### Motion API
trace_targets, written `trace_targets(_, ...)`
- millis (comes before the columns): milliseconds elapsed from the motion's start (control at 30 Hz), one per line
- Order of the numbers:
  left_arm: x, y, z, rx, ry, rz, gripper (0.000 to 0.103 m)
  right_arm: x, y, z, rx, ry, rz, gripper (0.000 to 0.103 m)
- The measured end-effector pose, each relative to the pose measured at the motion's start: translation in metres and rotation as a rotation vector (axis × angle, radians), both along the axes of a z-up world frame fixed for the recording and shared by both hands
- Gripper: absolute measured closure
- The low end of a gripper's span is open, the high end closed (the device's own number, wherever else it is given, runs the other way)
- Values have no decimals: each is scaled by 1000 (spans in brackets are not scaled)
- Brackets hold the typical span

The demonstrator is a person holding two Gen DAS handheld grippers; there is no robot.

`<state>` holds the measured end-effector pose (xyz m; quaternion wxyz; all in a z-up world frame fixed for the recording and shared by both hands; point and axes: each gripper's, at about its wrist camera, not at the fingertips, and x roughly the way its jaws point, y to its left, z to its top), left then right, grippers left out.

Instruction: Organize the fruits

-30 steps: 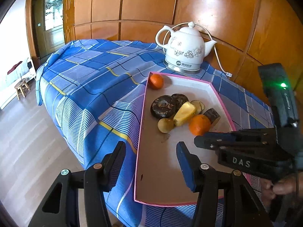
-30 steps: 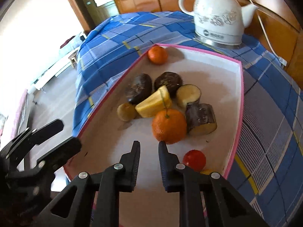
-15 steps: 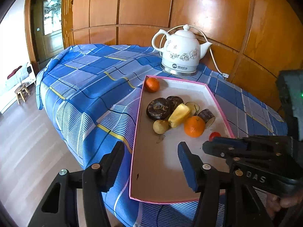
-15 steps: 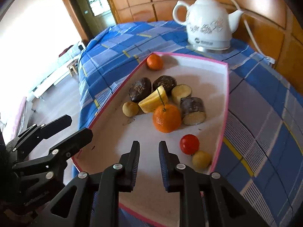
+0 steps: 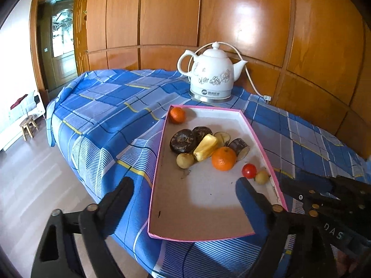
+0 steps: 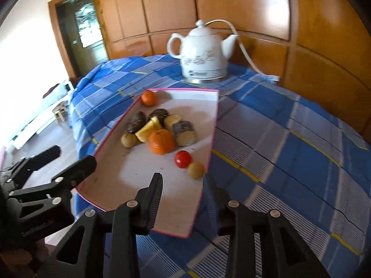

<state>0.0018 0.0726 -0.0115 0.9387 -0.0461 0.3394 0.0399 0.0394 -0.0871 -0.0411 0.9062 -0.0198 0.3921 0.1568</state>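
Both grippers' jaws have just been opening with nothing between them: left gripper (image 5: 184,186) gaping wide, right gripper (image 6: 185,180) parted. Fruits sitting in the pink-rimmed tray (image 5: 259,139), big orange (image 5: 223,158) around 12 o'clock.

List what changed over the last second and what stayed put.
Both grippers have drawn back from the pink-rimmed shallow tray, so more of it shows. The left gripper has just been opening wide, and the right gripper has just been opening from shut; nothing is between either pair. The fruit in the tray and the white ceramic kettle have not moved.
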Motion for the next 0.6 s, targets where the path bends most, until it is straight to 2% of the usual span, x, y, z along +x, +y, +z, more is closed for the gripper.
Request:
trace_targets(100, -4, -3, 3, 16, -18, 13, 0, -4, -4, 1, -25, -20, -40, 66)
trace_targets(333, -3, -8, 0, 15, -3, 5, 0, -7, -10, 0, -36, -24, -83, 66)
trace_targets(600, -4, -14, 1, 73, -20, 38, 0, -9, -13, 1, -38, -37, -102, 66)
